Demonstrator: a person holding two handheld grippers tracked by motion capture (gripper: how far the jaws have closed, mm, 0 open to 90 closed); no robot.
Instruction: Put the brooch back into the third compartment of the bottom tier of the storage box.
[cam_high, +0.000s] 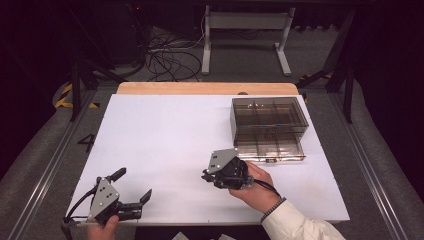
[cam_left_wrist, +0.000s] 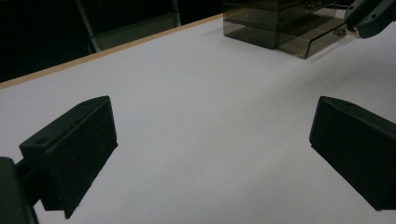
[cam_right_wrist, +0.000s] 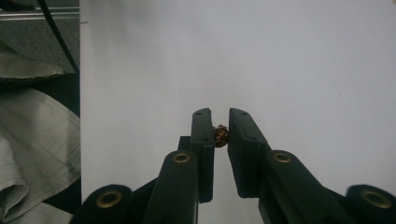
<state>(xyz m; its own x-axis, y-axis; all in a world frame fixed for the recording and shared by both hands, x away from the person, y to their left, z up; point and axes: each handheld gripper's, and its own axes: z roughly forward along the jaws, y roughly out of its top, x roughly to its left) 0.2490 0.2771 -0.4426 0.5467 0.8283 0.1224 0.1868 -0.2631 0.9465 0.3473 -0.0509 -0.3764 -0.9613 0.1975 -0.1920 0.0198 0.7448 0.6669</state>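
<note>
**Small brown part pinched above white table**

While resting low at the near left corner of the white table (cam_high: 165, 130), held by a hand (cam_high: 102, 231) at the bottom edge of the high view: left gripper (cam_high: 131, 189), jaws spread wide with nothing but bare tabletop between them, as seen in the left gripper view (cam_left_wrist: 212, 149). Near the middle of the table, gripped by the right hand (cam_high: 260, 187) in a white sleeve (cam_high: 300, 225): right gripper (cam_high: 206, 176), tips turned toward the table's left side. Seen along its own jaws in the right gripper view: right gripper (cam_right_wrist: 221, 128) drawn nearly together, pinching a small brown part (cam_right_wrist: 220, 135) between the pads, just under the tips; kind of part too small to tell. At the far right of the table, just beyond the right hand: smoky clear plastic box (cam_high: 269, 120) with compartments, its drawer (cam_high: 270, 149) pulled out toward the near side. Behind the table: floor with a tangle of cables (cam_high: 170, 57) and a white stand (cam_high: 245, 30).
</note>
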